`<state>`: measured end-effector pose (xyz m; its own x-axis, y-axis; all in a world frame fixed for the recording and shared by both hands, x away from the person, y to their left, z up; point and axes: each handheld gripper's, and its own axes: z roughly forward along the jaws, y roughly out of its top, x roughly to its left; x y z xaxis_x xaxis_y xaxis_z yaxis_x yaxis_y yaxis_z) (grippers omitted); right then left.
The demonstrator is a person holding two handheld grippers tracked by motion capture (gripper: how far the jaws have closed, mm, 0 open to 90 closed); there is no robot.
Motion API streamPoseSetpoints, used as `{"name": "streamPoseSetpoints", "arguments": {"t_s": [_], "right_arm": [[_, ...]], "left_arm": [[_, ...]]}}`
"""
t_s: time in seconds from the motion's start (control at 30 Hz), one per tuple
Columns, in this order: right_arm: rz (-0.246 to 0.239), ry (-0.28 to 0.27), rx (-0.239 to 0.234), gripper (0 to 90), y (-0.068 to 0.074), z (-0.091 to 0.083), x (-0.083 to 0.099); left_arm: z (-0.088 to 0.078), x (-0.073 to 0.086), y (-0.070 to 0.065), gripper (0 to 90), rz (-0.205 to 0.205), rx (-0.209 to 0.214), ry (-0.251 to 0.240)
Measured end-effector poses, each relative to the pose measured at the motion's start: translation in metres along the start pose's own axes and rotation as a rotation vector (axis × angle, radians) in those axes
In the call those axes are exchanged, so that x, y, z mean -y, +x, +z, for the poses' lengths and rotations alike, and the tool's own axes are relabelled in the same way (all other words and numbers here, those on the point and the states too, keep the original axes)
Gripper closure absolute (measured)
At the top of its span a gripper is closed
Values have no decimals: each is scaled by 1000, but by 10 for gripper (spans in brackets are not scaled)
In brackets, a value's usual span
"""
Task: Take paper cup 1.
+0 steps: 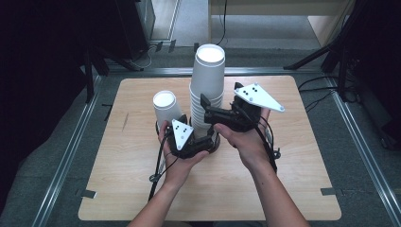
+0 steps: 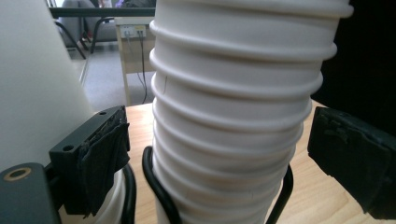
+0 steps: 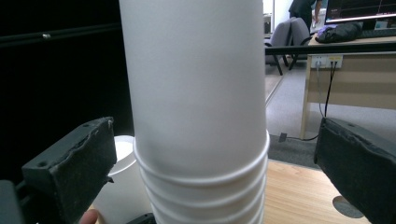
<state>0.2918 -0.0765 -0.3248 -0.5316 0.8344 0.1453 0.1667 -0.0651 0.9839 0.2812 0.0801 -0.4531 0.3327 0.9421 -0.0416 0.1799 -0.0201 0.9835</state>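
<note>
Cups stacked upside down (image 1: 206, 90) are standing as a tall white tower near the middle of the wooden counter (image 1: 293, 156), a little toward its far edge. The topmost cup is showing its flat bottom upward, and below it a column of rolled rims is stepping down to the counter.

I am holding a claw in each hand, and both are closing in on the lower part of this stack from my side. My left claw (image 1: 189, 137) is sitting low at the near left foot of the stack. In the left claw's own view its two black padded jaws are standing apart, one on each side of the ribbed rims (image 2: 229, 121), with a clear gap to the cups on the right side, so it is released and gripping nothing. A black cable is curling around the base of the stack there.

My right claw (image 1: 208, 113) is coming in from the right, pointing leftward at the stack about halfway up. In its own view the jaws are spread wide, the smooth wall of the upper cup (image 3: 196, 88) rising between them untouched, so it too is released.

One separate white cup (image 1: 165, 108), also upside down, is standing just left of the stack, right beside my left claw.
</note>
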Motion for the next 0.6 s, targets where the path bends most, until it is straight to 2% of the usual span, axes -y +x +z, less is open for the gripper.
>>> {"name": "streamPoseSetpoints", "arguments": {"t_s": [0.2,0.27,0.43,0.53,0.57,0.6], "right_arm": [[-5,25,10,0,4,18,-1],[-1,30,14,0,5,25,-1],[53,41,16,0,6,39,-1],[46,47,29,0,7,43,-1],[50,47,36,44,8,45,-1],[50,47,36,44,8,45,-1]], "left_arm": [[7,-3,-8,55,-5,0,-12],[10,-2,-11,55,2,-16,-10],[17,-2,-13,52,7,-41,0],[17,-2,-13,51,1,-40,1],[17,-2,-12,52,4,-38,1],[17,-2,-12,53,4,-38,1]]}}
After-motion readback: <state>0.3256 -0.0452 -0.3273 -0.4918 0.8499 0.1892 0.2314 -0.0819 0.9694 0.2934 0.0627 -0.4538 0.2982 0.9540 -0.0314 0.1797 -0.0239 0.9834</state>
